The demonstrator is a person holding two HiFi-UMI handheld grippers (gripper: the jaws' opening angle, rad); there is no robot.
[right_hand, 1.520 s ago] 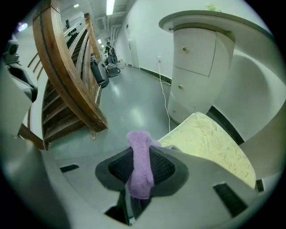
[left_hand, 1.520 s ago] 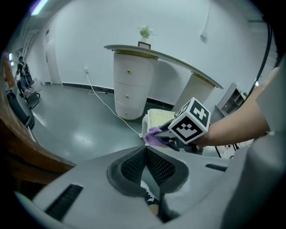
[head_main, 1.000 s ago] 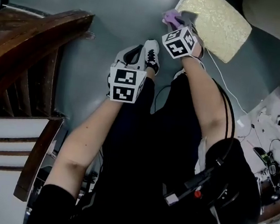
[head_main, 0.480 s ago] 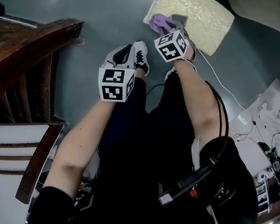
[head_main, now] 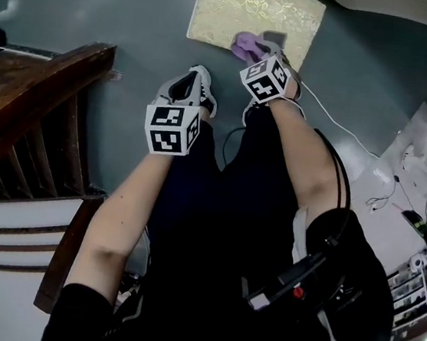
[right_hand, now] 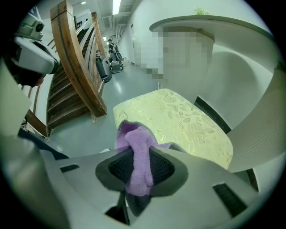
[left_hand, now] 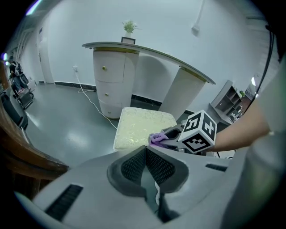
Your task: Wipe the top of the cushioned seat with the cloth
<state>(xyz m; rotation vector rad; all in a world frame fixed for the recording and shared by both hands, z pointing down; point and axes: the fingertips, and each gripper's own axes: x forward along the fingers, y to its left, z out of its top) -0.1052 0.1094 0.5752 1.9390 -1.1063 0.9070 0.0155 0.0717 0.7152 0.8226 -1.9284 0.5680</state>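
Cloth (right_hand: 134,136) clamped in my right gripper (right_hand: 136,169), bunched end poking forward, likely so it met fabric first. Cloth lay over near edge of cushioned seat (head_main: 248,12), 12 o'clock in head view. Cloth's long axis ran 6-to-12 along jaws. Left gripper (left_hand: 145,166) clenched on nothing, parked at 9 o'clock of right, probably clear of wiping path.

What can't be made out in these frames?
1. Whether cloth touches cushioned seat: head view, right gripper covers the spot; right gripper view, its own jaws hide the cloth's underside.
2. Seat's near edge: right gripper view, behind the gripper body.
3. Clutter at right: head view, too small, cut by edge.
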